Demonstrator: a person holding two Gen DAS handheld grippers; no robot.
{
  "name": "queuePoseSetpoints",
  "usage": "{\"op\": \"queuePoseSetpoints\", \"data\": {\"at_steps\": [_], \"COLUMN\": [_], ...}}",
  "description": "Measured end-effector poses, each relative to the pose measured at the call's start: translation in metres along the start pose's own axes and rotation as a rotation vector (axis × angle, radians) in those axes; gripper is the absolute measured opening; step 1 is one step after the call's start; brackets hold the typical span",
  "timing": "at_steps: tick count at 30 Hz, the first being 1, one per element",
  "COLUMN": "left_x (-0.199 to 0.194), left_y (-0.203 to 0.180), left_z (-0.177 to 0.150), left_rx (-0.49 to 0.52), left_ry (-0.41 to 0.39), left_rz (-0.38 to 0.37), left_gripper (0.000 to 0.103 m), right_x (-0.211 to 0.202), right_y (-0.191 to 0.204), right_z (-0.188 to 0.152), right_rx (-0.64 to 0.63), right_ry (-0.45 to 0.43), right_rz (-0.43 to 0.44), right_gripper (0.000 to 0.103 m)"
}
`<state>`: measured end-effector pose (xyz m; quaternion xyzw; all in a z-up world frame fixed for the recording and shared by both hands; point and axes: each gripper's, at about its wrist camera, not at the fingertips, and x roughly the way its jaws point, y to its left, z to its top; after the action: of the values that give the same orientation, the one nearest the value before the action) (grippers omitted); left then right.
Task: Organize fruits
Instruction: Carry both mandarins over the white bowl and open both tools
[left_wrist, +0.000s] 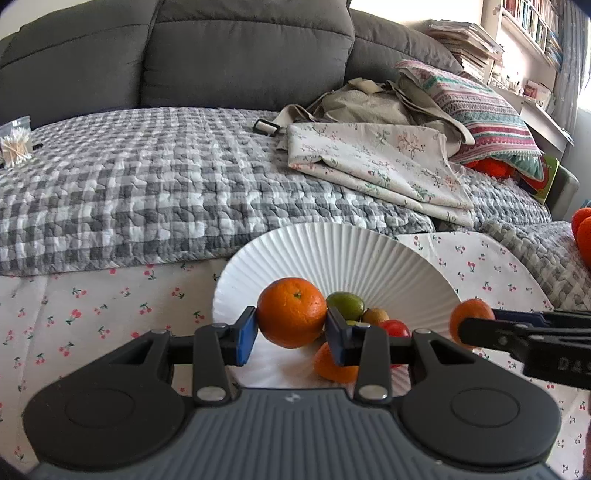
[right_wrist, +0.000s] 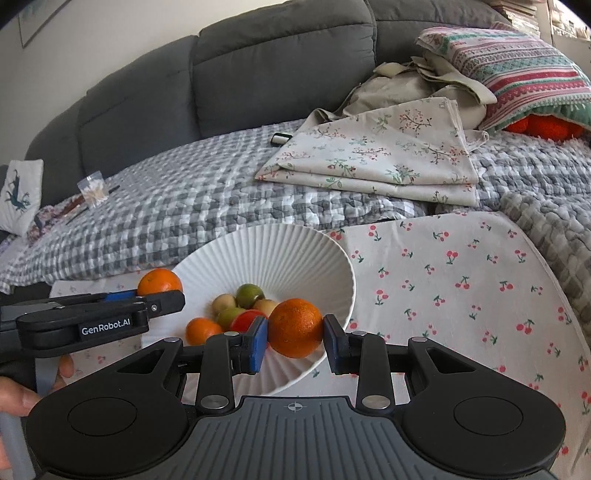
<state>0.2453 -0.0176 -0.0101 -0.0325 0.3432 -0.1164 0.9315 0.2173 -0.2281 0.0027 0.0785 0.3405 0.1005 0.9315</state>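
Orange on both sides: we see the left gripper (left_wrist: 291, 329) clamped on one orange (left_wrist: 291, 312) over the near-left rim of the white ribbed bowl (left_wrist: 343, 254); right gripper (right_wrist: 295, 341) pinches a second orange (right_wrist: 296, 327) at the bowl's near-right rim; smaller fruits (right_wrist: 240, 308) lie inside; bowl sits on cherry-print cloth (right_wrist: 461, 280).
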Motion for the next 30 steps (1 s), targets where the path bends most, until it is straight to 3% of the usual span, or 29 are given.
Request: {"op": "queuePoseSetpoints", "data": {"at_steps": [19, 26, 27, 28, 29, 30], "left_x": [0.018, 0.012, 0.01, 0.009, 0.006, 0.004], "left_y": [0.004, 0.006, 0.007, 0.008, 0.008, 0.007], "left_z": [-0.002, -0.001, -0.001, 0.0, 0.0, 0.0], "left_rx": [-0.012, -0.035, -0.04, -0.046, -0.05, -0.053], "left_ry": [0.017, 0.031, 0.031, 0.03, 0.024, 0.013], "left_rz": [-0.011, -0.029, -0.033, -0.037, -0.042, -0.043], "left_gripper": [0.039, 0.04, 0.04, 0.043, 0.055, 0.06], "right_x": [0.041, 0.036, 0.035, 0.034, 0.033, 0.032], "right_y": [0.001, -0.017, -0.019, -0.022, -0.024, -0.026], "right_z": [0.004, 0.005, 0.006, 0.006, 0.006, 0.006], "right_rx": [-0.004, 0.166, 0.183, 0.205, 0.23, 0.25], "right_ry": [0.008, 0.004, 0.001, -0.004, -0.011, -0.017], "right_rz": [-0.004, 0.075, 0.082, 0.097, 0.112, 0.124], "right_gripper": [0.033, 0.035, 0.036, 0.046, 0.051, 0.058]}}
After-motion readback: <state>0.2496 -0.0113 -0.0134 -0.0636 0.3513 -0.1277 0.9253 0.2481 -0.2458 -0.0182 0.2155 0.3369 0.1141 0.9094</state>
